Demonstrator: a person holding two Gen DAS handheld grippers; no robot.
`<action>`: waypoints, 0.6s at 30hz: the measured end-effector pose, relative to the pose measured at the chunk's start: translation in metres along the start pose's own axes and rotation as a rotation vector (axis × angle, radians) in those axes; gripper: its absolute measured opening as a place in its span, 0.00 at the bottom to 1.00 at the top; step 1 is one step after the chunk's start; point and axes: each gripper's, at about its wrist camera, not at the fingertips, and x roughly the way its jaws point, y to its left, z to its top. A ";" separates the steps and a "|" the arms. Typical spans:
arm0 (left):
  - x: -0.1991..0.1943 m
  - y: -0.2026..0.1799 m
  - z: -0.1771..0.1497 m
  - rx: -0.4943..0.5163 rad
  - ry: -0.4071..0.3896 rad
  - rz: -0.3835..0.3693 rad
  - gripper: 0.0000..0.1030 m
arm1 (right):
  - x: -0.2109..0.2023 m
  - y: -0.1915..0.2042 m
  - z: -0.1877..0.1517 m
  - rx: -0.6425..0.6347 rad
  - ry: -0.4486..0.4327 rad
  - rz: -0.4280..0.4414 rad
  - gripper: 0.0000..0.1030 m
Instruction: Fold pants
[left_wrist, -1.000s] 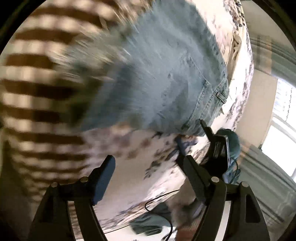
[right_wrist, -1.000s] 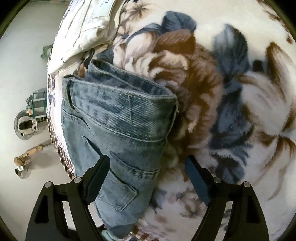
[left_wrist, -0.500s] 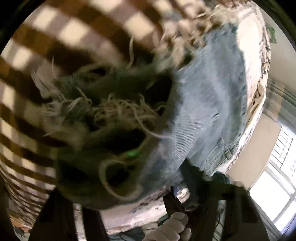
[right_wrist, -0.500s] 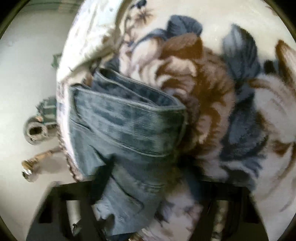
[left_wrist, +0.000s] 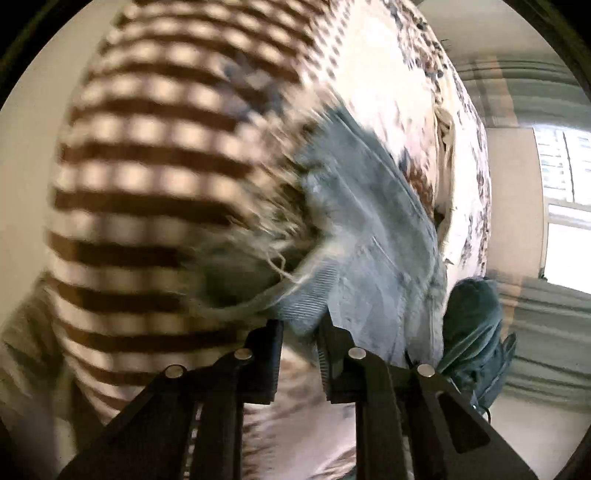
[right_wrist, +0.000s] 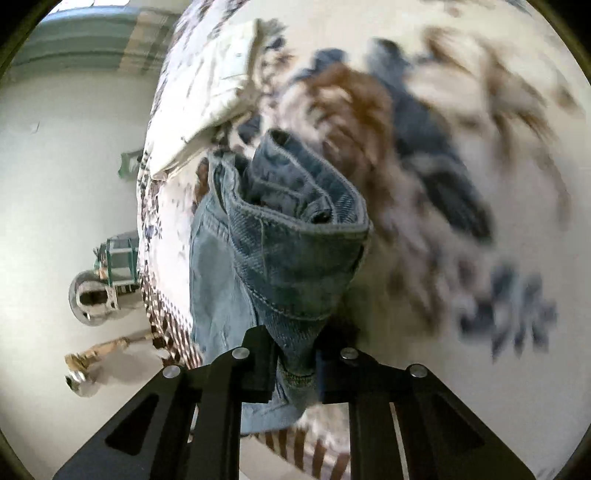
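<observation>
With both tongs pinched on denim, fold under way, not finished. Left gripper (left_wrist: 300, 334) pressed together on frayed hem end of pants (left_wrist: 373, 236); loose threads trailing just ahead of tips, rest of leg running ahead and right. Right gripper (right_wrist: 295, 345) clamped on waistband end of pants (right_wrist: 291, 254), band bunched open just ahead of tips. Pants partly lifted off floral blanket (right_wrist: 461, 155); striped blanket (left_wrist: 147, 155) ahead-left of left tongs. Heavy motion blur. Risks, judged: frayed edge slipping from thin bite; thick waistband working loose; uneven pull skewing fold.
</observation>
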 end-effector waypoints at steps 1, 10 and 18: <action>-0.008 0.012 0.003 -0.001 -0.010 0.007 0.14 | -0.003 -0.006 -0.011 0.022 -0.002 -0.002 0.16; -0.011 0.052 -0.009 -0.149 -0.005 -0.123 0.56 | 0.004 -0.060 -0.026 0.069 0.045 -0.056 0.67; 0.021 0.048 -0.038 -0.256 -0.011 -0.215 0.74 | 0.014 -0.047 -0.003 -0.018 0.067 -0.029 0.73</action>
